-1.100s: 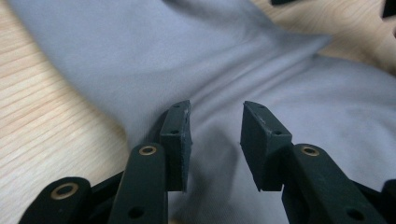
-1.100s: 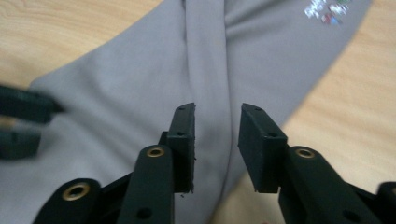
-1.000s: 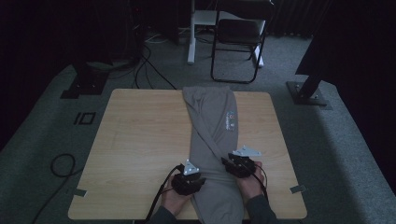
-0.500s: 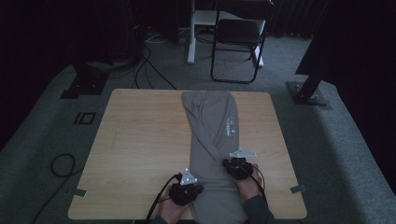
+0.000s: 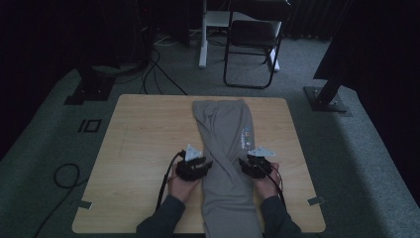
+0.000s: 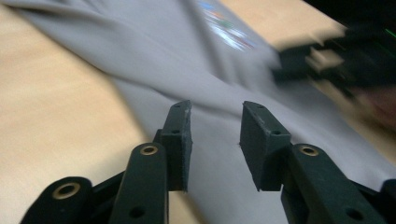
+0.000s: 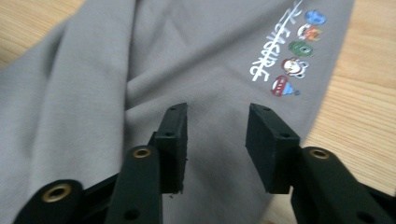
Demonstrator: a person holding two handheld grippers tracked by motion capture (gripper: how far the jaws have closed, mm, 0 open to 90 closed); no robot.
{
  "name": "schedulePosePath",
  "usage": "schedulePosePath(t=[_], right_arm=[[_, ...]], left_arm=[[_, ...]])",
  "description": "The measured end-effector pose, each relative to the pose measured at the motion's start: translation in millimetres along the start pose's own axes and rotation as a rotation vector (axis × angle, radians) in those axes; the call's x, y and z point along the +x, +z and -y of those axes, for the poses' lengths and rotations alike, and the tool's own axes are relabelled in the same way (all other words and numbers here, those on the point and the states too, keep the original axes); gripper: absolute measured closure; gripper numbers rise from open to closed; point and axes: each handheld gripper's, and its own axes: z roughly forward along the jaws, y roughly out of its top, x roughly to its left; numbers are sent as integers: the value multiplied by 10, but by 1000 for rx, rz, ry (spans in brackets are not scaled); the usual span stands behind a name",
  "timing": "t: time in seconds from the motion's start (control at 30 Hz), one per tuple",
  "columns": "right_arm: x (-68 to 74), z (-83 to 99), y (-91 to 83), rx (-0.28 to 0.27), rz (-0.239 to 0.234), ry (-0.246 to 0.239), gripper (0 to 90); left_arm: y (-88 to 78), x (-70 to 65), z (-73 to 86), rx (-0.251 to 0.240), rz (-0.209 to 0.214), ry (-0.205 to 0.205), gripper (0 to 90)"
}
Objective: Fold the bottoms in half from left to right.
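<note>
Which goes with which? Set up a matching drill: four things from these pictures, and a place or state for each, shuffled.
1. grey trousers
2. left gripper
3. folding chair
4. colourful print

a. on the floor beyond the table
b. jaws apart above the cloth
c. spread lengthwise down the tabletop
d. near the trousers' edge, by the right gripper

Pairs: 1-c, 2-b, 3-a, 4-d

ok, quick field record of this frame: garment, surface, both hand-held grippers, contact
garment: grey trousers, lying lengthwise on the table, near end hanging over the front edge
print: coloured print on one leg
surface: wooden table
left hand-held gripper: jaws just opened, nothing between them, at the trousers' left edge
right hand-held gripper: jaws just opened, nothing between them, over the trousers' right edge
contact: none visible
</note>
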Motion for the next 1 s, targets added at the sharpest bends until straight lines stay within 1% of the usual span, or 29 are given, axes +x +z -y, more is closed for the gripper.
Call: schedulePosePath(t=[0.03, 0.07, 0.1, 0.17, 0.2, 0.23, 0.27, 0.37, 0.43, 0.47, 0.5, 0.53, 0.57, 0.6, 0.63, 0.67, 0.7, 0.77, 0.83, 0.9, 0.93, 0.97, 1.0], right_arm=[[39, 9, 23, 10, 1, -27, 561], [69, 17, 33, 21, 6, -43, 561], [98, 36, 38, 20, 13, -66, 572], [108, 58, 19, 18, -4, -57, 571], [100, 68, 7, 20, -11, -49, 570], [92, 79, -2, 20, -17, -44, 568], [77, 100, -17, 15, -25, -35, 568], [46, 146, -46, 4, -43, -13, 564], [47, 151, -51, 4, -43, -13, 561], [48, 151, -51, 3, -43, -13, 558], [49, 151, -51, 2, -44, -9, 556], [49, 151, -51, 2, -44, -9, 556], [48, 152, -52, 2, -45, -8, 556], [44, 153, -54, 2, -47, -7, 556], [40, 153, -56, 3, -48, -5, 556], [33, 154, -58, 3, -49, -2, 556], [28, 153, -62, 6, -46, 0, 555], [3, 154, -75, 7, -40, 13, 555], [-36, 154, -101, -4, -31, 35, 556], [-92, 145, -148, -29, -22, 60, 558], [-124, 142, -178, -45, -15, 76, 560], [-158, 140, -207, -59, -3, 96, 562], [-197, 141, -233, -72, 9, 112, 565]], left_arm=[[65, 29, -55, -1, -21, -8, 601], [154, 64, -131, 3, -40, -18, 590], [267, 96, -218, 4, -71, -30, 584], [448, 137, -341, 9, -138, -51, 549], [512, 152, -381, 12, -160, -64, 527], [611, 174, -436, 20, -197, -90, 504], [677, 191, -469, 21, -215, -111, 479], [840, 215, -530, 42, -281, -142, 430], [932, 236, -540, 78, -310, -146, 422], [975, 263, -535, 109, -327, -149, 456], [994, 287, -530, 124, -322, -157, 548], [994, 287, -530, 124, -322, -157, 674], [996, 308, -529, 129, -305, -167, 674], [982, 309, -533, 119, -302, -164, 742], [941, 295, -550, 86, -288, -152, 812], [911, 283, -567, 67, -278, -142, 844], [866, 253, -604, 32, -265, -132, 864], [804, 200, -678, -16, -226, -122, 877], [765, 104, -763, -53, -170, -102, 885], [754, -45, -848, -82, -106, -87, 888], [761, -143, -886, -100, -65, -75, 888], [773, -249, -922, -106, -14, -53, 888], [800, -362, -955, -104, 57, -27, 887]])
